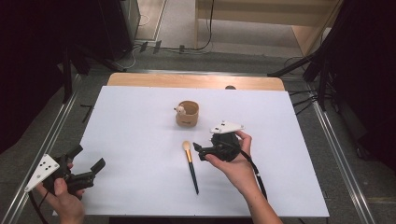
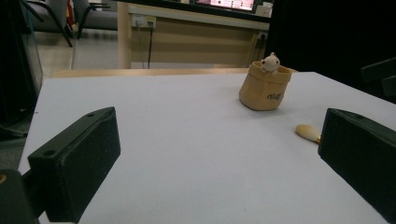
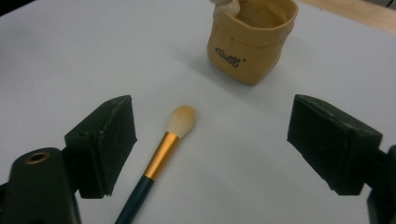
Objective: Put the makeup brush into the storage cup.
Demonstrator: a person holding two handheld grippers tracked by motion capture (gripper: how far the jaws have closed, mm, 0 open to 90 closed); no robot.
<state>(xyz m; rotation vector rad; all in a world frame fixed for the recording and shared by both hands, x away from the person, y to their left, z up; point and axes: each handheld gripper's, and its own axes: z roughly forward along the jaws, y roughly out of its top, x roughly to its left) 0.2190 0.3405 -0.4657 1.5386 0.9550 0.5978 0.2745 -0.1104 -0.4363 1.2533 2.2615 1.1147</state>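
A makeup brush (image 1: 190, 164) lies flat on the white surface (image 1: 140, 140), its pale bristle tip toward a small tan pouch-shaped holder (image 1: 187, 113) that stands upright a little beyond it, apart from the brush. A small cream figure (image 1: 180, 110) peeks over the holder's rim. The right claw (image 1: 200, 150) hovers just beside the brush, near its gold ferrule, spread wide and gripping nothing; in the right gripper view the brush head (image 3: 181, 119) lies between the two black jaws without touching either. The left claw (image 1: 88, 162) is held at the near left corner of the surface, well apart from the brush, also wide open and empty.
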